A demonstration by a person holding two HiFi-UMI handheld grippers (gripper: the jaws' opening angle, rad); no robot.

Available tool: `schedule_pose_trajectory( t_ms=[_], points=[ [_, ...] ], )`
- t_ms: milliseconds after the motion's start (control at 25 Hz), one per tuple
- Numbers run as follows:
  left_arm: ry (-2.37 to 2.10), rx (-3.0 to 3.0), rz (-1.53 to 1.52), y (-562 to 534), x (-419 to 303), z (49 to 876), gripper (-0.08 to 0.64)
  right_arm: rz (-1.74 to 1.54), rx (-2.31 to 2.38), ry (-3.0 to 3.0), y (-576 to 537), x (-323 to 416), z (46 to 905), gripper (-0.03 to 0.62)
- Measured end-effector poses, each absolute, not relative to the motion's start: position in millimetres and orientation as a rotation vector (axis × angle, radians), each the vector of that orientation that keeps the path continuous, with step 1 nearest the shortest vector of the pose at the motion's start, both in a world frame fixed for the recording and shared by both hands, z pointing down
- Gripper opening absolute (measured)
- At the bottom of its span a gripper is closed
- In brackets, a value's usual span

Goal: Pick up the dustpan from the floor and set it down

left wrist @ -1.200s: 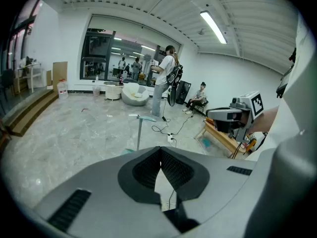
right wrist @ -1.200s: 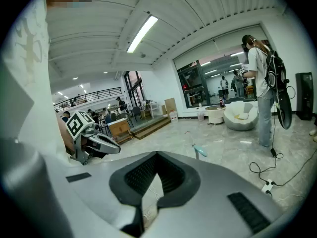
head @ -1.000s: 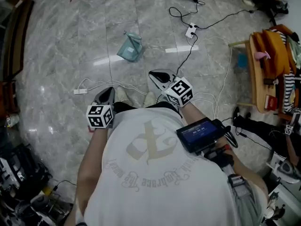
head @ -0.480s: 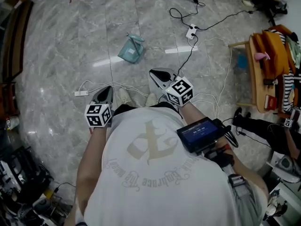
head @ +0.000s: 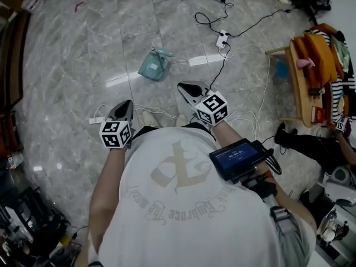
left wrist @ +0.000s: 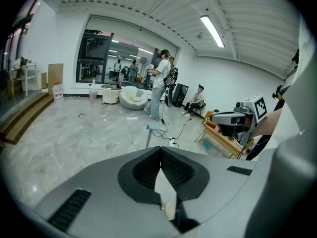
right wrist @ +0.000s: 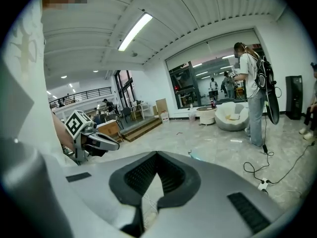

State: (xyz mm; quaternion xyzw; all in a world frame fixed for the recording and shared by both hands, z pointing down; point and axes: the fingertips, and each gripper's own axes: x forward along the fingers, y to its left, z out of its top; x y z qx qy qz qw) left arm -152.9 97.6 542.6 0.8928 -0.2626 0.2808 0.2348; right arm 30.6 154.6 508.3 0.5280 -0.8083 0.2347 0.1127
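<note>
Closer now sits teal dustpan (head: 154, 65); left hand-held gripper (head: 127, 104), right hand-held gripper (head: 183, 87) closed, empty.

Grey marble floor (head: 72, 65) runs to a wooden bench (head: 298, 88). Left of the bench lies a white power strip (head: 223, 38) with black cables. Beyond the bench stand a glass wall (left wrist: 124, 58) and a white beanbag (left wrist: 132, 99), under a ceiling strip light (left wrist: 212, 31).

You are in a large open lab hall. Ahead of the jaws of your left gripper (left wrist: 159, 152): polished marble floor (left wrist: 74, 133), glass partition (left wrist: 124, 58), standing person (left wrist: 159, 90). Above: ceiling strip light (left wrist: 212, 31). A power strip (head: 222, 39) and cables (head: 225, 63) cross the floor.
</note>
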Motion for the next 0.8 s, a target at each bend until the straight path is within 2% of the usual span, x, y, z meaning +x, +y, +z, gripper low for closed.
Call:
schedule_pose_trajectory(
  t_ms=[360, 800],
  points=[
    [-0.673, 2.476, 0.725, 64.7, -195.0, 560.7, 0.012, 0.658, 1.577, -2.303, 123.5, -13.4, 523.6, 0.017],
    [-0.719, 2.433, 0.696, 50.7, -232.7, 550.9, 0.012, 0.675, 1.606, -2.247, 106.9, -21.7, 513.6, 0.017]
  ],
)
